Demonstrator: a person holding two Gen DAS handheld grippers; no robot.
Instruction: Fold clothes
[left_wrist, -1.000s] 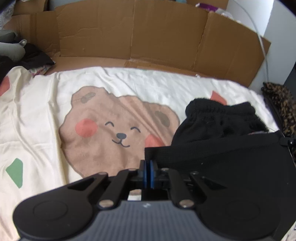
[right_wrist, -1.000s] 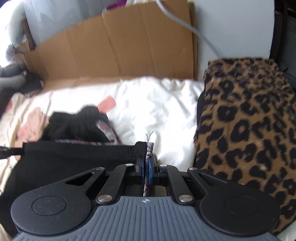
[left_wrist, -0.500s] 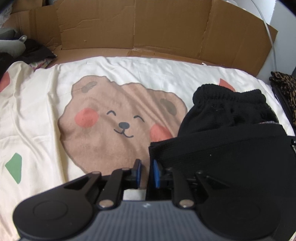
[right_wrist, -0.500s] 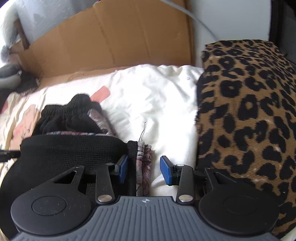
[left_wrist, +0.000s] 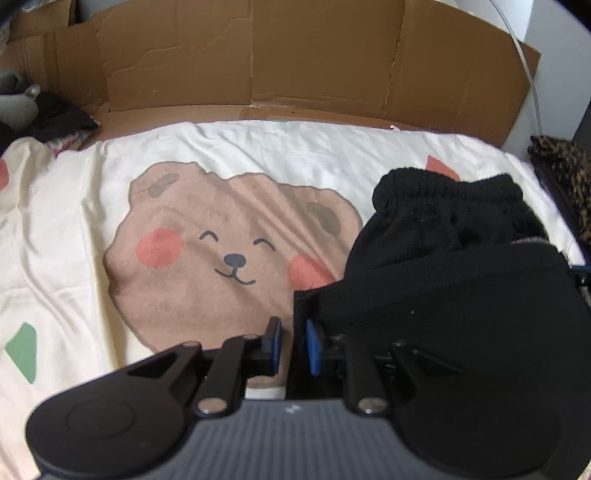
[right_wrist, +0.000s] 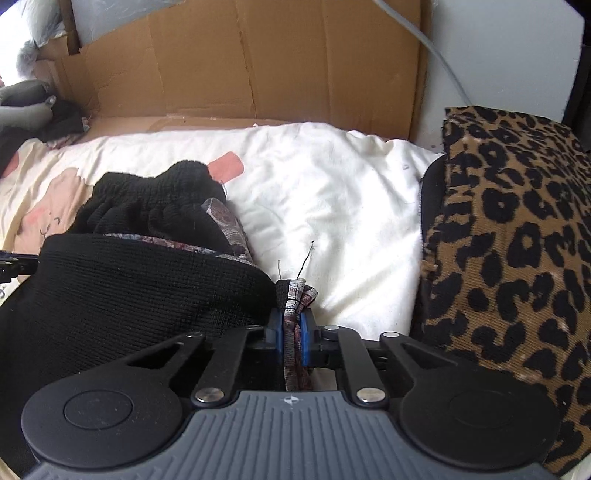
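A black knit garment (left_wrist: 461, 295) with a grey-and-maroon patterned lining lies bunched on the bear-print sheet (left_wrist: 207, 236), stretched between my two grippers. My left gripper (left_wrist: 293, 345) stands slightly open at the garment's near left corner. The black edge runs between the blue pads against the right one, and the left pad is clear of it. In the right wrist view the same garment (right_wrist: 129, 288) fills the left side. My right gripper (right_wrist: 291, 332) is closing tight on its near right corner, both pads pressing the folded black and patterned layers.
Flattened cardboard (left_wrist: 258, 62) stands along the far side of the bed. A leopard-print fabric (right_wrist: 517, 240) is piled at the right, close to my right gripper. Dark clothes and a grey object (left_wrist: 18, 107) sit at the far left. A grey cable (right_wrist: 439, 55) hangs by the wall.
The left jaws went from shut on the garment's edge to slightly apart. The right jaws opened wide around the corner, then closed on it again.
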